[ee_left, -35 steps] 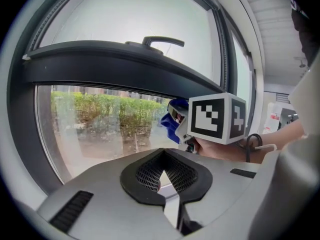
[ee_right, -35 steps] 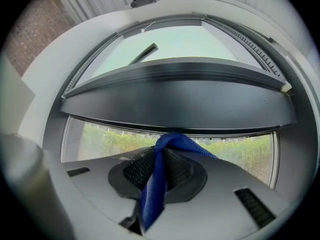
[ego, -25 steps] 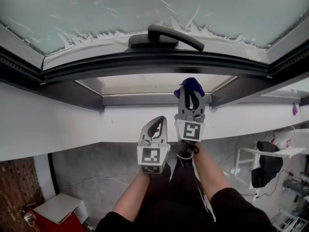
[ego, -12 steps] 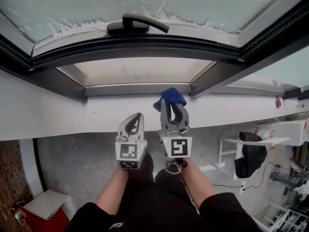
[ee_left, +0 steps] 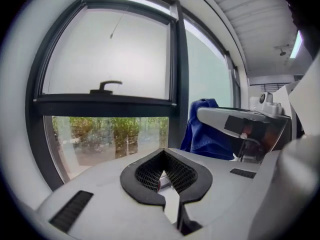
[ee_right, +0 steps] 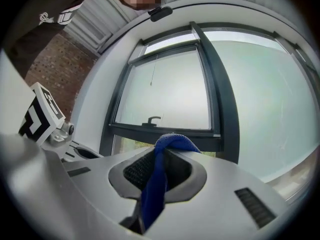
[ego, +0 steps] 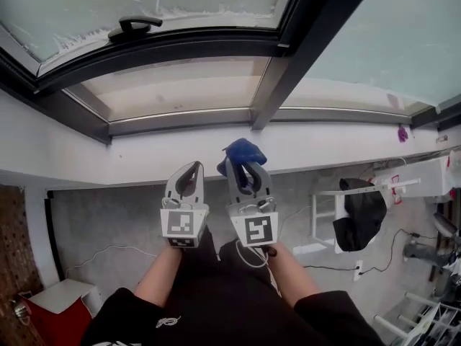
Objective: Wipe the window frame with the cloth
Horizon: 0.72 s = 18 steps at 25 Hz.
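A blue cloth (ego: 243,153) sticks out of my right gripper (ego: 245,166), which is shut on it just below the white sill (ego: 144,157). In the right gripper view the cloth (ee_right: 160,179) hangs through the jaws, with the dark window frame (ee_right: 212,99) and its handle (ee_right: 152,120) some way ahead. My left gripper (ego: 189,175) is beside it on the left, shut and holding nothing. The left gripper view shows the closed tips (ee_left: 162,171), the cloth (ee_left: 202,134) to the right and the frame's upright (ee_left: 179,84). The frame's dark mullion (ego: 270,85) rises above both grippers.
The window handle (ego: 133,26) sits on the upper sash at the far left. Below the sill, a white rack draped with black fabric (ego: 356,211) stands at the right. A red box with a white lid (ego: 57,308) is at the lower left, and cables lie on the floor.
The view has swung right: the handle has slid to the upper left and the mullion now stands over the grippers. Both grippers have dropped a little below the sill, cloth still held.
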Tool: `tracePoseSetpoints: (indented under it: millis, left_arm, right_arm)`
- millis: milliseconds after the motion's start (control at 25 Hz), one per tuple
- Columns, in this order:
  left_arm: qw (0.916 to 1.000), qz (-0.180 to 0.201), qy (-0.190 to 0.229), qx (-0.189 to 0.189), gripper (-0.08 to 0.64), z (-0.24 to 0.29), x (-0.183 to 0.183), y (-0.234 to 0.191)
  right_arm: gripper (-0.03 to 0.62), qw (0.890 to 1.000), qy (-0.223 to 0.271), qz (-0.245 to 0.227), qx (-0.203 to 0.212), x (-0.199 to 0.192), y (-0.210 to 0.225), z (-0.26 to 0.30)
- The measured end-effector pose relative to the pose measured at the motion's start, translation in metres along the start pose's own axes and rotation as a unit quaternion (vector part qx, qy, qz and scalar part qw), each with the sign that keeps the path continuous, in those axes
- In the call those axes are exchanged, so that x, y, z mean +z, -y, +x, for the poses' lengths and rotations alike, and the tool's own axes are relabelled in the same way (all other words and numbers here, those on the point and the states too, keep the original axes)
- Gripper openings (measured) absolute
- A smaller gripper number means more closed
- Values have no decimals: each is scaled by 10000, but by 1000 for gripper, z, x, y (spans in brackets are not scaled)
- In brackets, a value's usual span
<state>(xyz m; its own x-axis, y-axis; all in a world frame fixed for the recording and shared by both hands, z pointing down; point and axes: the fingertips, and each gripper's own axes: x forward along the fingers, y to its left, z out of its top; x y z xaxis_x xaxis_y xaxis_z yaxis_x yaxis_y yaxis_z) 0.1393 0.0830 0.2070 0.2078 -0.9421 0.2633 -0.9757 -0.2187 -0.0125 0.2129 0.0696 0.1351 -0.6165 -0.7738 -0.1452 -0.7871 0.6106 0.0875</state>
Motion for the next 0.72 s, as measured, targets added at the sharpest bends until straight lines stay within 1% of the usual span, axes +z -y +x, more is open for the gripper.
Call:
tracePoseSetpoints:
  millis: [120, 240, 360, 480, 520, 600, 720]
  left_arm:
    - [9998, 87, 147, -32, 6, -20, 12, 50]
    - [9994, 151, 297, -99, 6, -38, 24, 99]
    - [9986, 156, 477, -177, 6, -52, 38, 136]
    - [9970, -141, 734, -198, 6, -66, 52, 157]
    - [9966, -139, 788, -205, 6, -70, 55, 161]
    - [9960, 53, 850, -276, 6, -75, 60, 169]
    - [9939, 286, 936, -514, 6, -82, 66, 175]
  right_arm:
    - [40, 10000, 39, 53, -5, 22, 23, -52]
    - [40, 10000, 4, -19, 16, 38, 44, -102]
    - [40, 10000, 40, -13, -43, 50, 56, -137]
    - [40, 9999, 52, 65, -123, 57, 58, -158]
    - [40, 9999, 66, 87, -128, 59, 57, -161]
    - [40, 9998, 90, 116, -153, 65, 54, -166]
    - [40, 9996, 31, 14, -267, 71, 48, -169]
